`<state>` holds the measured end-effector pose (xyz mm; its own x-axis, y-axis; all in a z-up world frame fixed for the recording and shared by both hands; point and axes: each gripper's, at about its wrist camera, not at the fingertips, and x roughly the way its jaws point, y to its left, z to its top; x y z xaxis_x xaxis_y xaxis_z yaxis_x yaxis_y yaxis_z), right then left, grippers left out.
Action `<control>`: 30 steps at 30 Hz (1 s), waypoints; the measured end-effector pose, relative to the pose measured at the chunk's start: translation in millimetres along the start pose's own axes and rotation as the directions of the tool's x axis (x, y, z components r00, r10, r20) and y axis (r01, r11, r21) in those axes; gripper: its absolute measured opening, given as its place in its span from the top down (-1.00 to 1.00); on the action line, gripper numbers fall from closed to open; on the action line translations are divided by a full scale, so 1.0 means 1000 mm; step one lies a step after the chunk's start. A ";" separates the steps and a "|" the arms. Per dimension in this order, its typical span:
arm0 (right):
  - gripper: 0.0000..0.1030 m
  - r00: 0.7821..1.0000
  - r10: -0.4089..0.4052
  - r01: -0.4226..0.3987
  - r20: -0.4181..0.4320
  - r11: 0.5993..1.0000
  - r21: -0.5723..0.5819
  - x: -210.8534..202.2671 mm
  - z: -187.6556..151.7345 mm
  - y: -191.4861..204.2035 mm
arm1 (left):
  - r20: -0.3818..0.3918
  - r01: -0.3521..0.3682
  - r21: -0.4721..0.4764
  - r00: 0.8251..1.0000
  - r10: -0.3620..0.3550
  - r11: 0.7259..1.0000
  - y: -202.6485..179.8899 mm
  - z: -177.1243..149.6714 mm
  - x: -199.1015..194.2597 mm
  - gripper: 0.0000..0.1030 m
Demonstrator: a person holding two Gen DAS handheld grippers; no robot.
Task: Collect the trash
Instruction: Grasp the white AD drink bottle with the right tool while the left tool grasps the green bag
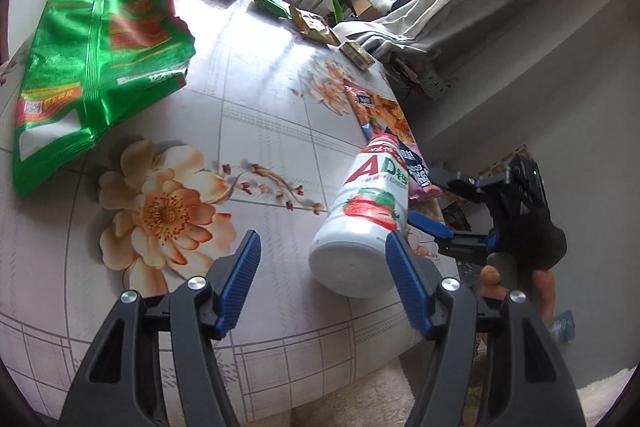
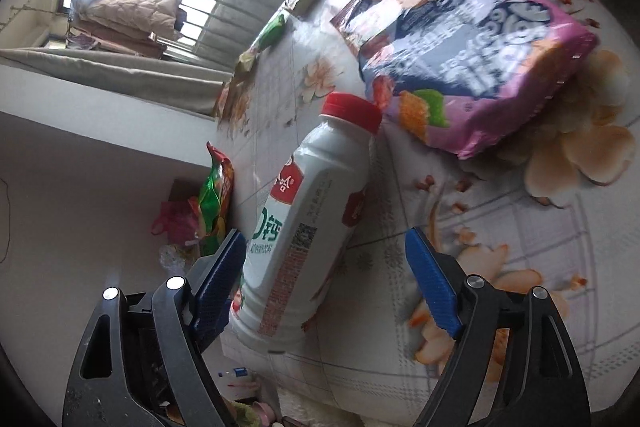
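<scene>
A white drink bottle (image 1: 362, 215) with a red cap and strawberry label lies on its side near the edge of the floral table (image 1: 240, 131). My left gripper (image 1: 322, 235) is open just in front of the bottle's base, its right pad beside the base and its left pad well clear. My right gripper (image 1: 430, 201) reaches in from the right side. In the right wrist view the bottle (image 2: 308, 227) lies between the open fingers of the right gripper (image 2: 325, 231); the left pad (image 2: 220, 275) is close against it and the right pad stands apart.
A purple snack bag (image 2: 460, 67) lies beyond the bottle's cap. A big green bag (image 1: 92, 67) lies far left. Several small wrappers (image 1: 316, 25) are strewn along the far edge near the window. A gloved hand (image 1: 536, 243) holds the right gripper off the table's edge.
</scene>
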<state>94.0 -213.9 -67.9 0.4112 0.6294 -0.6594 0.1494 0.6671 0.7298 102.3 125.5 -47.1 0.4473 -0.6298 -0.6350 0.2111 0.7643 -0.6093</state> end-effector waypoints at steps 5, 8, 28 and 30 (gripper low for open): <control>-0.52 0.999 -0.052 0.051 -0.014 0.998 -0.045 0.018 0.005 0.017 | 0.011 -0.013 0.004 1.000 0.013 1.000 0.004 -0.003 -0.001 -0.22; -0.52 0.995 -0.099 0.097 -0.015 0.991 -0.096 0.026 0.005 0.028 | 0.014 -0.016 0.002 1.000 0.016 1.000 0.005 -0.004 -0.003 -0.22; -0.41 0.959 -0.282 0.264 0.017 0.873 -0.411 0.032 -0.023 0.059 | 0.245 -0.152 -0.096 0.954 0.171 0.984 0.051 0.027 -0.074 -0.22; -0.41 0.960 -0.280 0.261 0.016 0.873 -0.412 0.031 -0.024 0.058 | 0.267 -0.195 -0.137 0.937 0.226 0.971 0.064 0.038 -0.082 -0.22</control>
<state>94.1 -146.7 -50.5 0.3672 0.4115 -0.8342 -0.1324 0.9108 0.3910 112.1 231.2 -15.4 0.6987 -0.3802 -0.6060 -0.0017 0.8462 -0.5328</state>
